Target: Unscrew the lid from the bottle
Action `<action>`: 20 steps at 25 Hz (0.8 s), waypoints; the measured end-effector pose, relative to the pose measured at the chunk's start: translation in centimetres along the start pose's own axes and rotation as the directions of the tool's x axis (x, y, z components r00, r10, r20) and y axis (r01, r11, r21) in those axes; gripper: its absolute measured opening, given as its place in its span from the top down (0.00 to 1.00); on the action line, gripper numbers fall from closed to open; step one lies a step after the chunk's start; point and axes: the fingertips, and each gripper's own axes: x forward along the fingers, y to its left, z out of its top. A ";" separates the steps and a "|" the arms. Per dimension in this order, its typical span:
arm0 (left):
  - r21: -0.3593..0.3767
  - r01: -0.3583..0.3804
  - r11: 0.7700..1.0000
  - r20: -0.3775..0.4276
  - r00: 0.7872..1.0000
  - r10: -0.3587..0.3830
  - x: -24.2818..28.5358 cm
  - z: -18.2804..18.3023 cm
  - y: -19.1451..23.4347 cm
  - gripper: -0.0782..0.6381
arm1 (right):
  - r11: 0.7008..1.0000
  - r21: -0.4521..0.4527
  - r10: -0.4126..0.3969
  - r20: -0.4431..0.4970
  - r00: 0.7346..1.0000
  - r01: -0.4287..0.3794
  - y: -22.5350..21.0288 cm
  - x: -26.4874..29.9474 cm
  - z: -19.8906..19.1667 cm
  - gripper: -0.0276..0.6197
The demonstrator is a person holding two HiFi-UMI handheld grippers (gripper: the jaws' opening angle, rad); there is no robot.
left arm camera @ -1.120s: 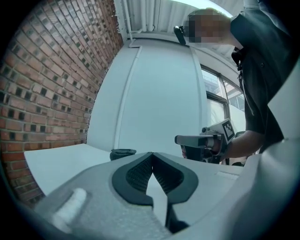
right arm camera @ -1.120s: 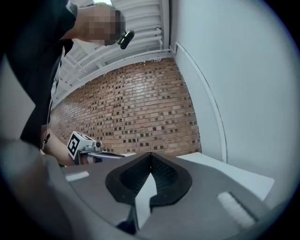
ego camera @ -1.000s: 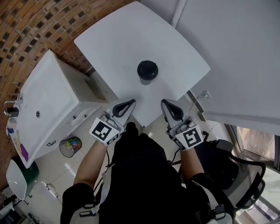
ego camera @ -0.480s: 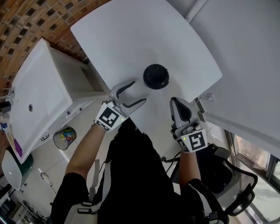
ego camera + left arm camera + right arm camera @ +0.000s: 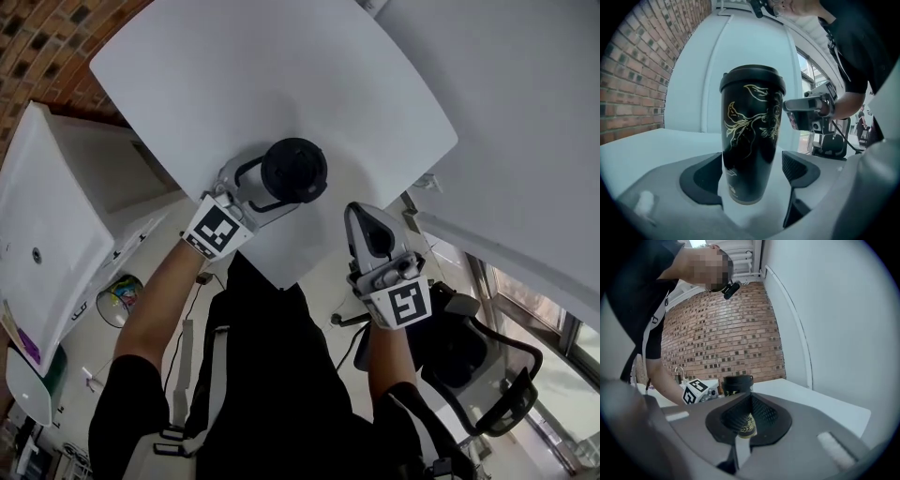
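Observation:
A black bottle (image 5: 277, 180) with a gold flower pattern stands upright on the white table (image 5: 187, 84), its black lid (image 5: 294, 169) screwed on. My left gripper (image 5: 251, 189) reaches round the bottle's lower body, which stands between its opening jaws. In the left gripper view the bottle (image 5: 752, 136) stands close to the left pad (image 5: 705, 176), with a gap to the right pad (image 5: 799, 168). My right gripper (image 5: 370, 234) hangs shut and empty at the table's near edge, right of the bottle. Its view shows the bottle (image 5: 738, 383) beyond the shut jaws.
A white sink cabinet (image 5: 47, 206) stands left of the table, against the brick wall (image 5: 37, 37). On the floor below it sits a small bin (image 5: 122, 295). An office chair (image 5: 478, 366) is behind me at the right. A white wall (image 5: 525, 112) runs along the table's right side.
My left gripper has opened and moved forward until its jaws stand round the bottle. The right gripper has stayed shut near the table's edge.

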 end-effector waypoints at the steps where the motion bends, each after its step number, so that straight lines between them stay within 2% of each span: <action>1: 0.009 0.006 1.000 -0.003 1.000 -0.006 0.2 0.0 0.1 0.31 | 1.000 -0.001 -0.003 0.008 1.000 0.003 -0.1 0.2 0.2 0.95; 5: 0.023 0.020 1.000 0.001 1.000 -0.020 1.1 -0.1 0.3 0.32 | 1.000 0.001 0.008 0.036 0.999 -0.008 0.0 1.2 0.8 0.94; 7: 0.023 0.024 0.999 0.011 1.000 -0.025 1.6 0.0 0.4 0.32 | 1.000 0.001 0.028 0.041 0.999 -0.028 0.5 1.9 1.0 0.77; 10: 0.016 0.047 0.999 0.029 0.998 -0.047 2.1 0.1 0.2 0.32 | 0.998 -0.008 0.061 0.056 0.997 -0.060 1.2 2.9 1.4 0.66; 13: 0.003 0.073 0.997 0.041 0.996 -0.073 2.2 0.2 -0.1 0.35 | 0.995 -0.020 0.102 0.082 0.991 -0.101 2.3 4.0 2.1 0.40; 14: 0.001 0.079 0.997 0.044 0.996 -0.079 2.2 0.1 -0.1 0.35 | 0.994 -0.034 0.110 0.085 0.990 -0.107 2.7 4.5 2.3 0.35; 17: 0.000 0.090 0.996 0.044 0.995 -0.090 2.2 0.1 -0.2 0.35 | 0.991 -0.085 0.112 0.084 0.990 -0.105 3.7 6.2 2.4 0.25; 20: 0.002 0.099 0.995 0.035 0.994 -0.099 2.2 0.0 -0.3 0.35 | 0.989 -0.114 0.100 0.091 0.991 -0.090 4.2 7.5 2.6 0.23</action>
